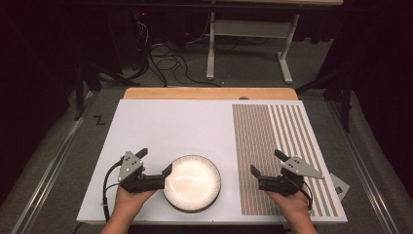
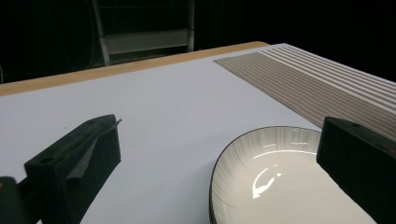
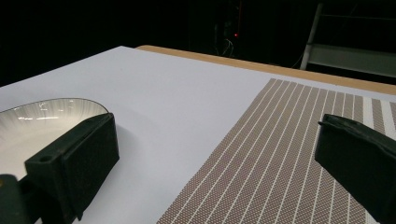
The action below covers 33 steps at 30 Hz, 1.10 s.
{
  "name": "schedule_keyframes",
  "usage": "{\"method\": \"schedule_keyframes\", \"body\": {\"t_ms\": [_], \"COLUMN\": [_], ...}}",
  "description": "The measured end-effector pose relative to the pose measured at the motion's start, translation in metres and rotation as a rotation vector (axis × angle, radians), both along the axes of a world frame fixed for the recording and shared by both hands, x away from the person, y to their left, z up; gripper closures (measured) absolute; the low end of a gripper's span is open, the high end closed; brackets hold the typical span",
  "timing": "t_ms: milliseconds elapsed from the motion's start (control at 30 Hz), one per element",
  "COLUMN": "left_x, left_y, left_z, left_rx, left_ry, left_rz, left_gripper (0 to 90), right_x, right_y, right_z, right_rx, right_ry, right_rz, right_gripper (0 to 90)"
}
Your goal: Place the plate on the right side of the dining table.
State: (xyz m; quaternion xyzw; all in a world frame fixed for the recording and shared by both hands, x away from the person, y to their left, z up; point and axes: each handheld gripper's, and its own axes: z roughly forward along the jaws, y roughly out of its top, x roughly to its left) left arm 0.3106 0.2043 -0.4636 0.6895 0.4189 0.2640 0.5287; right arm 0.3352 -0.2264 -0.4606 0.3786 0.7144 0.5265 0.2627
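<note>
Both tools were released: left tool (image 1: 155, 162) beside the plate (image 1: 192, 183), right tool (image 1: 268, 163) above the striped mat (image 1: 272, 146); nothing was grasped yet.

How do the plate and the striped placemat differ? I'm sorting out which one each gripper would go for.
The plate is round, glossy white with a dark rim; the placemat is a flat, matte, brown-and-white striped rectangle. The plate sits toward the table's near middle, beside the open left gripper; the placemat covers the right side, under the open right gripper. Both lie untouched on the white table.
</note>
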Motion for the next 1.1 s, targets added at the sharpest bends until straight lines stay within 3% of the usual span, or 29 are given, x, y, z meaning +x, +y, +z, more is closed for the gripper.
{"method": "schedule_keyframes", "body": {"t_ms": [400,1100], "left_x": [0.0005,-0.0005], "left_y": [-0.0019,-0.0015], "left_z": [-0.0002,0.0004], "left_rx": [0.026,0.035], "left_ry": [0.004,0.004], "left_rz": [-0.006,-0.003], "left_gripper": [0.9,1.0], "right_x": [-0.0004,-0.0027], "right_y": [-0.0006,0.0017], "right_z": [-0.0005,0.0024], "right_rx": [0.006,-0.002], "right_ry": [-0.002,0.005], "right_rz": [-0.002,0.01], "right_gripper": [0.3,1.2]}}
